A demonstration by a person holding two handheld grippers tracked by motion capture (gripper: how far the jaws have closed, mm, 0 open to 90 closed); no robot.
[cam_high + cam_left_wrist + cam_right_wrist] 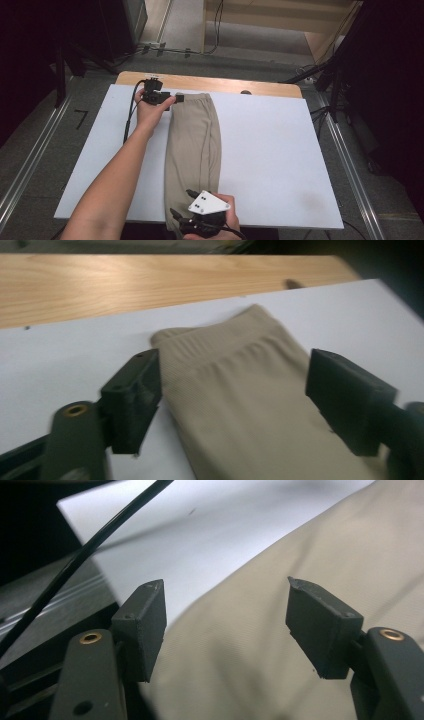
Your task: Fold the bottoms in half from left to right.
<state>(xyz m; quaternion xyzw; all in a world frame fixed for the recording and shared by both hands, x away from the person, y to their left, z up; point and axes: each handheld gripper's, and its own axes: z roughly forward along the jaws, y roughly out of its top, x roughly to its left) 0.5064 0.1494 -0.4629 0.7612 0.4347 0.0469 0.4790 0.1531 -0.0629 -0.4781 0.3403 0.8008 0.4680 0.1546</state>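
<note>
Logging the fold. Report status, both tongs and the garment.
Left tongs open at waistband. Right tongs open at near end. Beige garment folded lengthwise, flat on white sheet. Nothing in the way.

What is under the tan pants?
The tan pants lie flat on the white sheet that covers the wooden table. The part of the sheet right beneath them is covered.

Black left gripper (172, 98) and right gripper (187, 210) have blocky jaws, brass-ringed screw holes, black cables, bare forearms.
</note>
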